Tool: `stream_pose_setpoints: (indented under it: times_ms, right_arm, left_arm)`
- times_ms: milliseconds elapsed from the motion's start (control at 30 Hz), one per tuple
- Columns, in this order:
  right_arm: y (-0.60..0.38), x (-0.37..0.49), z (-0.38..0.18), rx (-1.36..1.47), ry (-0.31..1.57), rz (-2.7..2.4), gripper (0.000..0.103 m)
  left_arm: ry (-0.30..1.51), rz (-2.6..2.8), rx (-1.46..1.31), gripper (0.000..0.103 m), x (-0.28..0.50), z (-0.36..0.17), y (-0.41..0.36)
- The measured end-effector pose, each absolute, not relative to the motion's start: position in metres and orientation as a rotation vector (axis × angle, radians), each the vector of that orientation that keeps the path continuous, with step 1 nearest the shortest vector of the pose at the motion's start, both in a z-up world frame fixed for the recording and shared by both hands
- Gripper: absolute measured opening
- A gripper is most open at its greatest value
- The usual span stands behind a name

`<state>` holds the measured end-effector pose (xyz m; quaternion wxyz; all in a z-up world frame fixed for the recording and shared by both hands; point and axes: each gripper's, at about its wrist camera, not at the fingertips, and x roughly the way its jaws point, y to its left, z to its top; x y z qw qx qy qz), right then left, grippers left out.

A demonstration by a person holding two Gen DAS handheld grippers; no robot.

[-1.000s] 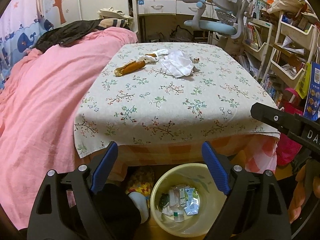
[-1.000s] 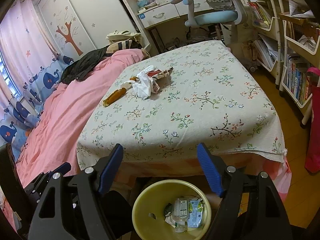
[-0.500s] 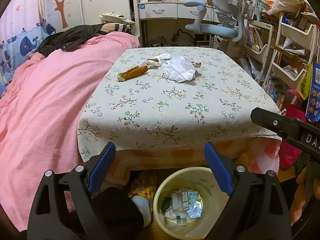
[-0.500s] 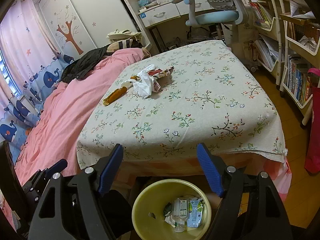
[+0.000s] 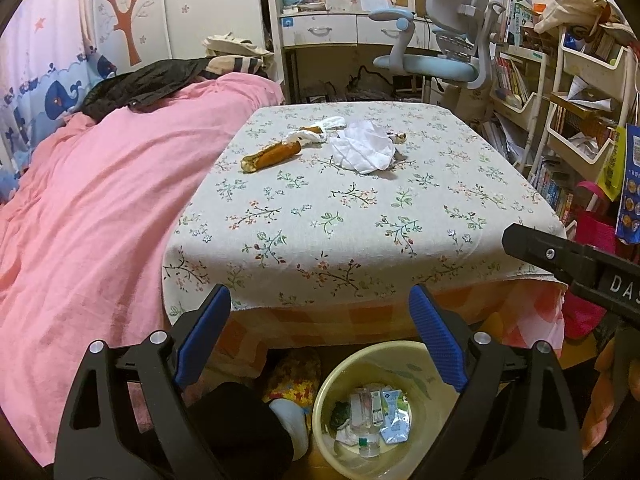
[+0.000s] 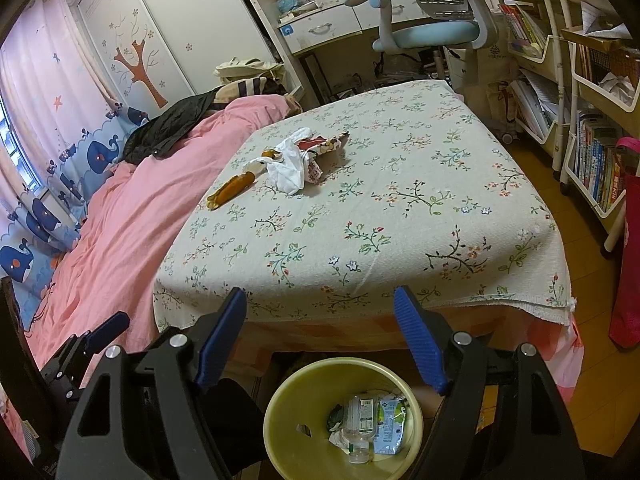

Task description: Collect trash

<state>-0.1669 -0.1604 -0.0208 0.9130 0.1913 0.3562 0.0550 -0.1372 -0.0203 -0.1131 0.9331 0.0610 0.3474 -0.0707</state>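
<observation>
Left wrist view: the left hand-held gripper (image 5: pixel 320 320) stands wide open and holds nothing, poised above the yellow bin (image 5: pixel 384 412), which sits on the floor at the bench's (image 5: pixel 328 240) near edge and already holds a plastic bottle (image 5: pixel 362 420) and flattened cartons. The right hand-held gripper (image 6: pixel 320 324) is likewise spread wide and empty over the same bin. The remaining trash lies far beyond the bin, toward the bench's far side: a browned banana peel (image 5: pixel 272 155), a crumpled white tissue (image 5: pixel 364 152) beside it, and a printed wrapper (image 6: pixel 326 148) partly under the tissue. All look light; the tissue should crush easily, so pinch its raised folds. The limp, probably slippery peel is best taken mid-length.
</observation>
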Motion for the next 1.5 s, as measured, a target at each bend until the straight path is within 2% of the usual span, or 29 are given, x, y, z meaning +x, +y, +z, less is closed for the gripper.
stream_pose_setpoints:
  times_ms: [1233,1500]
  right_arm:
    - [-0.157,-0.166,-0.020,0.378,0.732,0.114,0.074]
    - [-0.145,-0.143,0.009,0.271,0.686,0.177,0.073]
  left_arm:
    - [0.686,-0.151,0.121,0.087,-0.135,-0.107,-0.019]
    - [0.640,-0.113,0.084,0.087,-0.098,-0.079,0.003]
